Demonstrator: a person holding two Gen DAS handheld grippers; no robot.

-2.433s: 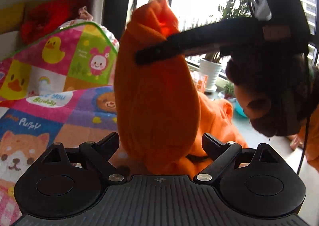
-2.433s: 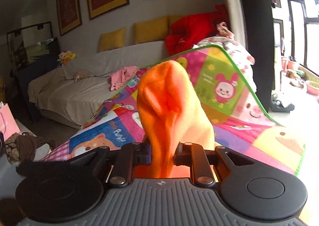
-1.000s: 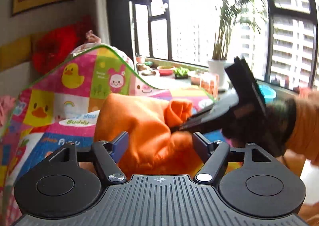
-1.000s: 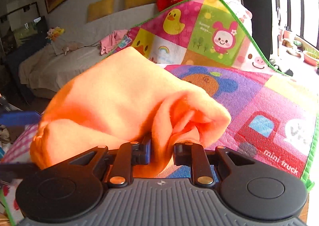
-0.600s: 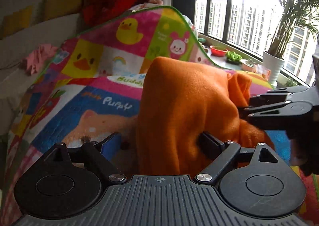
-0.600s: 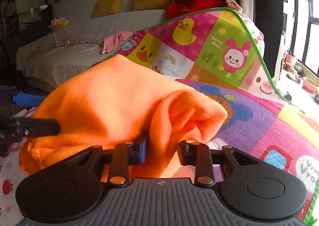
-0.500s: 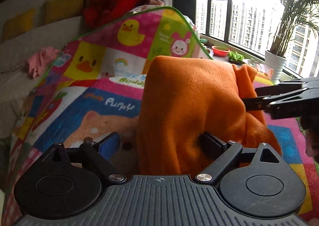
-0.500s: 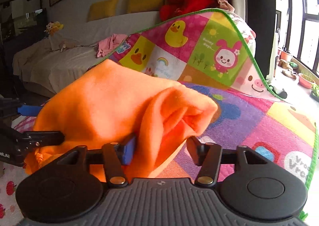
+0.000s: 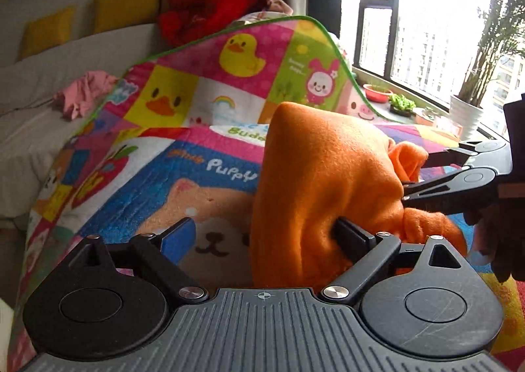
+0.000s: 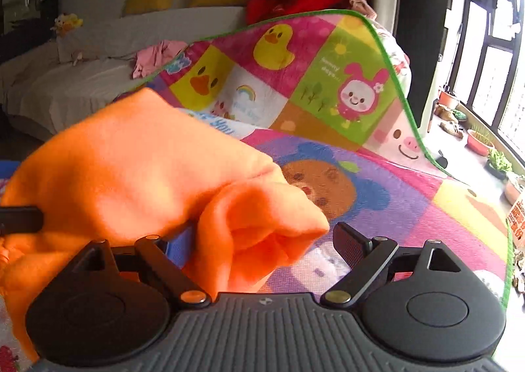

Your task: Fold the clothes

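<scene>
We had laid the orange garment down on the cartoon play mat, which served as our folding surface, and both pairs of tongs stood wide. The right tongs had just been opening, and a rolled fold of the cloth lay loose between their fingers, brushing the blue-padded one but pinched by neither. The left tongs had also been opening; the fleece bulged against one black finger while the blue finger stood apart over bare mat, so nothing was gripped there either. We judged this was a release: the cloth had been set down so that it could settle before a fresh hold.

The garment looked like thick, soft fleece, bright orange, heaped in a rounded mound rather than lying flat, with bunched ends toward the window side. It was far from a neat fold. Behind the mat a pink garment lay on the sofa.
</scene>
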